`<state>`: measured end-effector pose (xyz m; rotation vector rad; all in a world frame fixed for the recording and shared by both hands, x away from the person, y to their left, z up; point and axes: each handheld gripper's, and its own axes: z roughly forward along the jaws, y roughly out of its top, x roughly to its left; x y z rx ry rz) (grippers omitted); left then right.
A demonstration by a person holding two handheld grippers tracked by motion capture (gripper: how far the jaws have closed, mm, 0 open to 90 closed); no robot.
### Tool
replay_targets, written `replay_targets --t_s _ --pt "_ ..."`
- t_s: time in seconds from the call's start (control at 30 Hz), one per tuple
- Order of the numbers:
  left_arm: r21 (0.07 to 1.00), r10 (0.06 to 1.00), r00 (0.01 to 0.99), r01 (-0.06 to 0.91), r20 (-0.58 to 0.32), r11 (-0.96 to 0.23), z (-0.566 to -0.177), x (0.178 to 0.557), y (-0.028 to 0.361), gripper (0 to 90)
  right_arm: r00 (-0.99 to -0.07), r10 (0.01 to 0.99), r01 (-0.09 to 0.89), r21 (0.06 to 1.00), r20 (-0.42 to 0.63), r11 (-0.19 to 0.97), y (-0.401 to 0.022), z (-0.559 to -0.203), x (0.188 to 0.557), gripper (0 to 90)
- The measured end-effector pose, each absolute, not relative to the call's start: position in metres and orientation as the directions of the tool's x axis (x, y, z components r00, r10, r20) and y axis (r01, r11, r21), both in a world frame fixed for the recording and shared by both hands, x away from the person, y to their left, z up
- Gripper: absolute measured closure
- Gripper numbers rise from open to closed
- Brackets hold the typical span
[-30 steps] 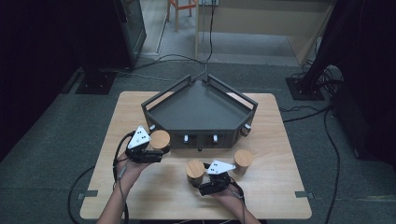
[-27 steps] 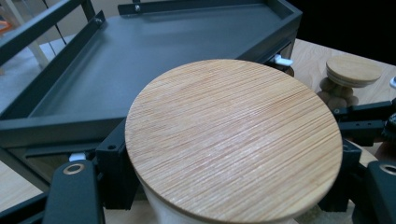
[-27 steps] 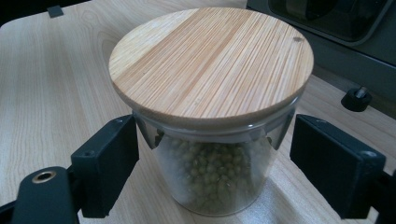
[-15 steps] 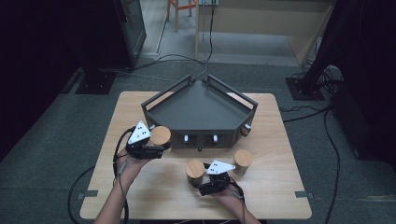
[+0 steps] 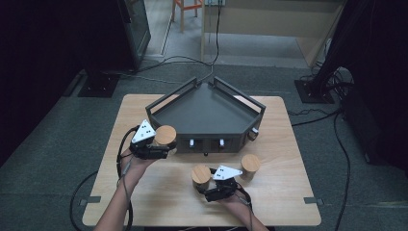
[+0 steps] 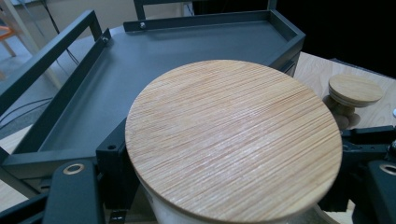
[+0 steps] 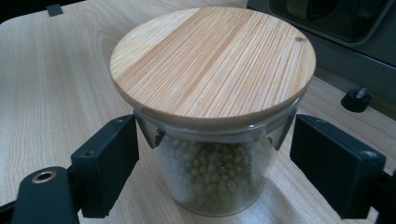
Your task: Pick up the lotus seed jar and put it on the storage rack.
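A glass jar with a round wooden lid (image 5: 165,134) hangs at the left front corner of the dark grey five-sided tray (image 5: 207,110). My left gripper (image 5: 160,143) is shut on it. In the left gripper view its lid (image 6: 233,140) stands above the tray's rim (image 6: 56,46), with my gripper (image 6: 229,205) closed below the lid. On the table in front of the tray stands a second jar (image 5: 201,173). In the right gripper view this jar (image 7: 215,177) is full of green beans. My right gripper (image 7: 215,154) is open, a jaw close on each side of the glass.
A third lidded jar (image 5: 250,164) stands on the wooden table (image 5: 288,202) right of my right gripper (image 5: 208,185). It is also in the left gripper view (image 6: 355,91). The tray's front wall carries small knobs (image 7: 357,99). Cables cross the floor beyond the table.
My left gripper has shifted slightly up the picture toward the tray with its jar. The right gripper and the other two jars have stayed put.
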<state>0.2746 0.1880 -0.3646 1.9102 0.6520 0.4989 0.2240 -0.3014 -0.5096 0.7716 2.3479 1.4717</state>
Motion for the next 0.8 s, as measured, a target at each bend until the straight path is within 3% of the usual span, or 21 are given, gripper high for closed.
replay_targets --t_s 0.8 --pt "0.916 0.626 0.776 0.190 0.081 -0.355 -0.339 0.290 0.180 25.5 -0.824 0.564 0.297 0.888 0.053 0.351 -0.300 -0.509 0.224 15.5"
